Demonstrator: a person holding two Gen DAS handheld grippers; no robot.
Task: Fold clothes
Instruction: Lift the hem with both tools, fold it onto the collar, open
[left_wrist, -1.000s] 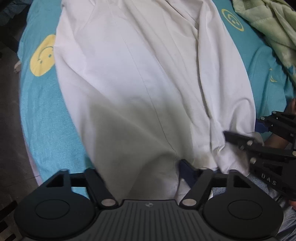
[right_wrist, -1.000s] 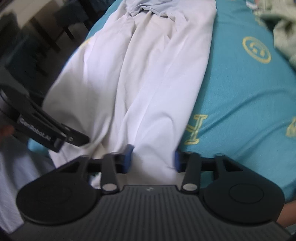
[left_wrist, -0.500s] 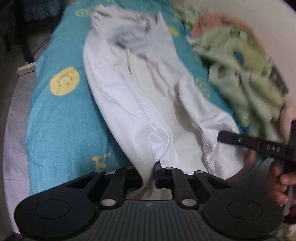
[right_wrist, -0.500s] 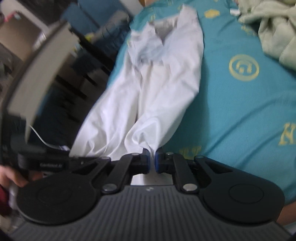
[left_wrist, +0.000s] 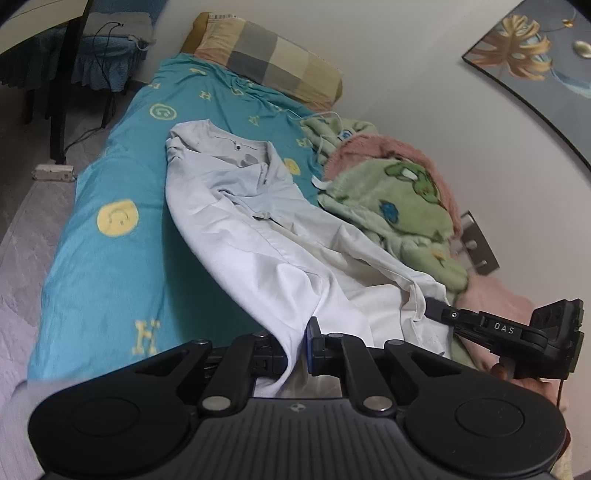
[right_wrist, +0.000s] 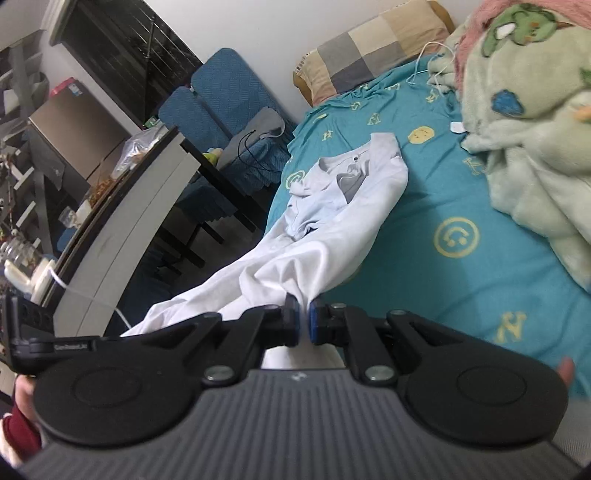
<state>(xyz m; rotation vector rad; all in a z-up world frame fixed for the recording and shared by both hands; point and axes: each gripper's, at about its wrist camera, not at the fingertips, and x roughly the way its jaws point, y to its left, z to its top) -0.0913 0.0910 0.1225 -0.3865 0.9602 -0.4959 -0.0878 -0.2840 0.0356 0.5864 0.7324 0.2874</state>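
Note:
A white shirt (left_wrist: 258, 236) lies lengthwise on the teal bed sheet (left_wrist: 99, 258), its collar at the far end. My left gripper (left_wrist: 297, 345) is shut on the shirt's near hem, which hangs lifted off the bed. The right gripper (left_wrist: 439, 312) shows at the right of the left wrist view, pinching the hem's other corner. In the right wrist view the right gripper (right_wrist: 303, 322) is shut on the white shirt (right_wrist: 332, 243), the cloth stretching away to the collar. The left gripper (right_wrist: 107, 341) appears at the lower left there, its tips hidden behind the right gripper's body.
A green and pink plush blanket (left_wrist: 399, 199) is heaped along the wall side of the bed. A checked pillow (left_wrist: 266, 62) lies at the head. Left of the bed stand a dark table (right_wrist: 122, 218) and blue-covered chairs (right_wrist: 221, 99). A picture (left_wrist: 535, 51) hangs on the wall.
Both grippers closed on the shirt's near hem and rose, lifting that end off the bed. The views tilted up, so the pillow, wall and room now show.

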